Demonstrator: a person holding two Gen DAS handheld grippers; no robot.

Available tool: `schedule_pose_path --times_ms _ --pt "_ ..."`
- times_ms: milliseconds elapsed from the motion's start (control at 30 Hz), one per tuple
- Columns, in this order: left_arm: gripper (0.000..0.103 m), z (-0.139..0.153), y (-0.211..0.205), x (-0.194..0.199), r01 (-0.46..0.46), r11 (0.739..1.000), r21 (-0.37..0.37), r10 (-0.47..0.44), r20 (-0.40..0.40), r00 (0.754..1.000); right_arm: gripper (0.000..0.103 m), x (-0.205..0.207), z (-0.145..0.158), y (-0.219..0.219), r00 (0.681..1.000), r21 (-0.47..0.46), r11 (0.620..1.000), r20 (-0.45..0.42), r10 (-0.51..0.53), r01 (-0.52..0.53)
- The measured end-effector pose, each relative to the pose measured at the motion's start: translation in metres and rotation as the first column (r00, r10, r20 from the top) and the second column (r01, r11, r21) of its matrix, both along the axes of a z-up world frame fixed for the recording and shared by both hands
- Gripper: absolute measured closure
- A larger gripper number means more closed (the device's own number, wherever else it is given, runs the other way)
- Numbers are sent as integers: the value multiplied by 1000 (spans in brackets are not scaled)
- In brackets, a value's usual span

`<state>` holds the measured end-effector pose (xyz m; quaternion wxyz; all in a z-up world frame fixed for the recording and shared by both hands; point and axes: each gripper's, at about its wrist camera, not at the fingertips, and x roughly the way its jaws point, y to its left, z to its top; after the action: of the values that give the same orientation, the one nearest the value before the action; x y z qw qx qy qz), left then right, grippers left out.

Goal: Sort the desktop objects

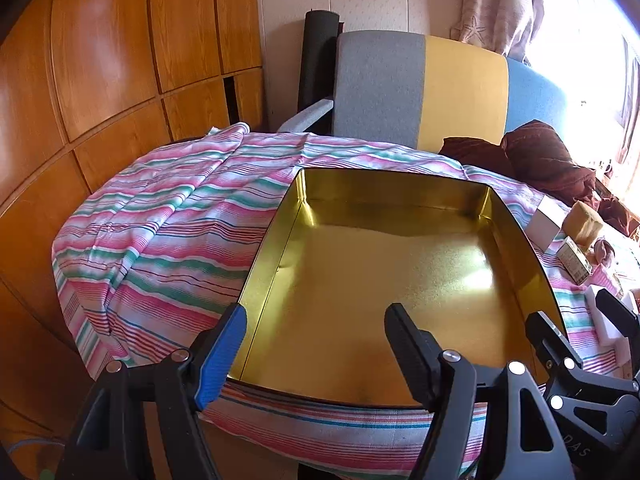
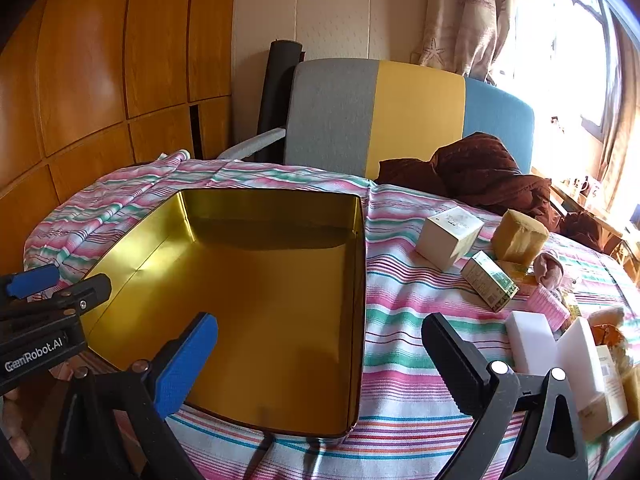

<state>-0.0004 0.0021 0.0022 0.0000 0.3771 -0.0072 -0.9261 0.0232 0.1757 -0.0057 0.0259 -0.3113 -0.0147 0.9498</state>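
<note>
While hovering over the gold tin (image 1: 384, 280), both hand-held grippers gape wide, empty.

Table under a pink, green and white striped cloth (image 2: 400, 280), open gold tin (image 2: 272, 280) at centre left, cream cube box (image 2: 448, 236), green carton (image 2: 490, 286), yellow sponge (image 2: 518, 236) and white foam blocks (image 2: 532, 342) at right, brown fabric (image 2: 480, 176) at upper right
</note>
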Motion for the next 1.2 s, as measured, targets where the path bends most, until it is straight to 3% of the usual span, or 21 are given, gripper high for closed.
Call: schedule_pose_path --times_ms 233,600,700,1200 --pt "30 -2 5 4 20 999 -49 -21 -34 999 0 2 1 0 1000 14 1000 -10 6 -6" --pt "30 -4 6 7 65 997 49 -63 -48 997 0 6 -1 7 1000 -16 1000 -23 14 -14" --pt "30 -8 14 8 81 997 20 -80 -48 996 0 7 -3 11 999 -39 999 -25 21 -22" --pt "25 -29 15 2 110 987 114 -115 34 993 0 18 -8 44 997 -146 987 -42 66 -72"
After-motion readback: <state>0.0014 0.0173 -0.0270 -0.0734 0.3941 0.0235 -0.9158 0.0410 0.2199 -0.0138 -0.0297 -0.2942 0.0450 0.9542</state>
